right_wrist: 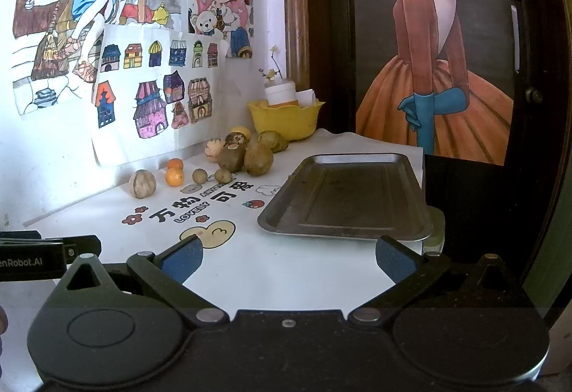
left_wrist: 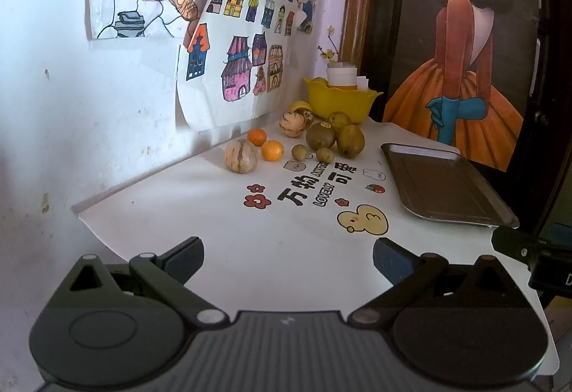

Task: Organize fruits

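Hovering low over the near edge of the white table [left_wrist: 221, 224], the left gripper [left_wrist: 287, 258] has its jaws spread wide with nothing between them, and the right gripper [right_wrist: 289, 258] hangs beside it, equally wide and empty. Both look poised at the start, facing the work from well back, probably so the whole layout stays in sight before a first reach.

Just ahead of the right gripper lies the metal tray [right_wrist: 348, 199], bare, likely the place the fruit is meant to go; it sits on the right side of the table, apart from the fruit.

Farther off, toward the wall, the fruits are scattered loosely: a pale striped round fruit [left_wrist: 240, 156] nearest, two oranges [left_wrist: 272, 150] just behind it, two small brown fruits [left_wrist: 299, 152], then a tight cluster of larger brownish-green fruits [left_wrist: 320, 135]. Behind them a yellow bowl [left_wrist: 339, 102] stands in the corner, holding a white jar [left_wrist: 341, 75].

All the fruit lies well beyond either gripper, ahead and somewhat left of the tray.
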